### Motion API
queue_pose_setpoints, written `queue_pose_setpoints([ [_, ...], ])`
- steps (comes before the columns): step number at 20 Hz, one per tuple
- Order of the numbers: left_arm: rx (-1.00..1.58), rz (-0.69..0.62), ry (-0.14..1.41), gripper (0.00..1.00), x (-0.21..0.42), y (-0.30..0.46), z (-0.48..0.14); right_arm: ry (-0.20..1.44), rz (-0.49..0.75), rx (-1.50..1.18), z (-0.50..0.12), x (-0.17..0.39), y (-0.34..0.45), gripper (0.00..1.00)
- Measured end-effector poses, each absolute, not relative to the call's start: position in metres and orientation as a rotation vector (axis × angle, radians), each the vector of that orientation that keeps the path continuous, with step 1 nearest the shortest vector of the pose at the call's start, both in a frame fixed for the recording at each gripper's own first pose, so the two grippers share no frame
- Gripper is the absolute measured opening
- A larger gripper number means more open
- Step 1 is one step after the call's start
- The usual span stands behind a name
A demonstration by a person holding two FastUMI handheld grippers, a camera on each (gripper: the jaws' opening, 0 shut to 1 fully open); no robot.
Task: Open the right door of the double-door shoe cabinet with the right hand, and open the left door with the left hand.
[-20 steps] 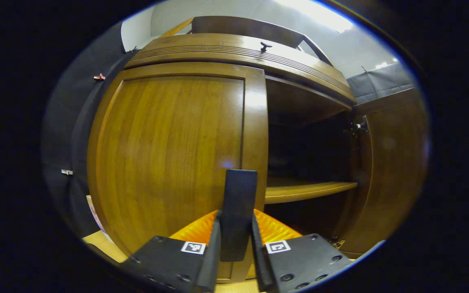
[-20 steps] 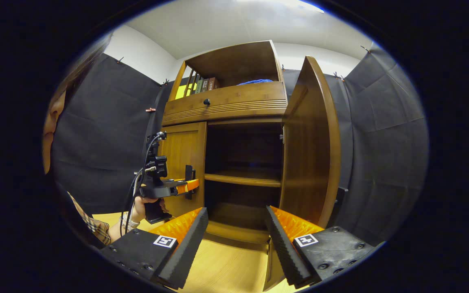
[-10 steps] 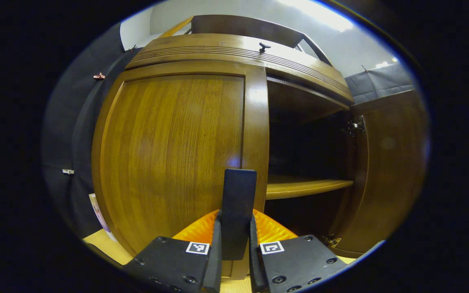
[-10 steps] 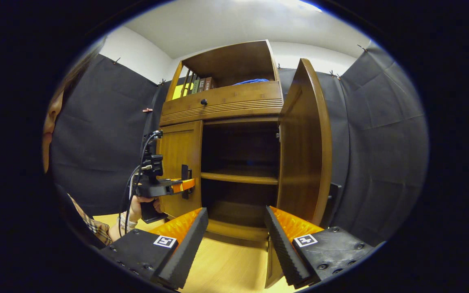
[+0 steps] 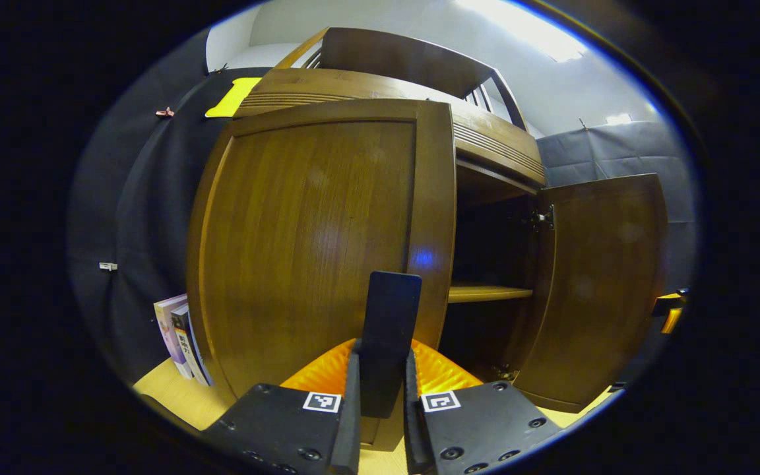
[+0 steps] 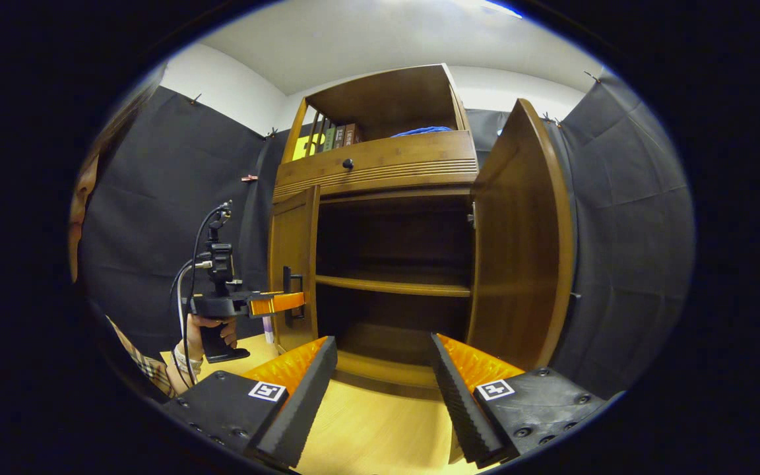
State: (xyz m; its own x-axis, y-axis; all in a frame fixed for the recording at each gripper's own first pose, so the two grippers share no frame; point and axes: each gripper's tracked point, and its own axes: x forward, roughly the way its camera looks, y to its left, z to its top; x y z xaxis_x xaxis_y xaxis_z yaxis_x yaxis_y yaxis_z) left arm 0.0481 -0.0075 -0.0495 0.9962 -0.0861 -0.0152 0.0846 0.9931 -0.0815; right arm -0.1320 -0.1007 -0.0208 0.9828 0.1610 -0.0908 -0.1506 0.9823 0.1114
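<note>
Jaws clamped on left door handle (image 5: 388, 330)

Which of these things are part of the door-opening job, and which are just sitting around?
Job: left door, its handle, left gripper, right door, right gripper.
Lying about: books on top shelf, blue cloth, books on floor.

book spines (image 5: 179, 333) lettered (too small), nothing legible

Left door (image 5: 314, 244) is hiding the cabinet's left half; handle (image 5: 390, 343) bottom is disappearing between the jaws. Books (image 5: 179, 336) are sitting partly behind the door, titles too small.
</note>
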Motion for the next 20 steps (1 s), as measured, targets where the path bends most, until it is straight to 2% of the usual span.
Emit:
queue_pose_setpoints([
  [9,-0.079,-0.102,0.024,0.3,-0.011,0.021,-0.045,0.1,0.222,0.112,-0.022,-0.117,-0.056,0.89],
  [20,-0.038,-0.053,0.007,0.26,-0.066,0.071,-0.04,0.117,0.337,0.152,-0.031,-0.105,0.009,0.89],
])
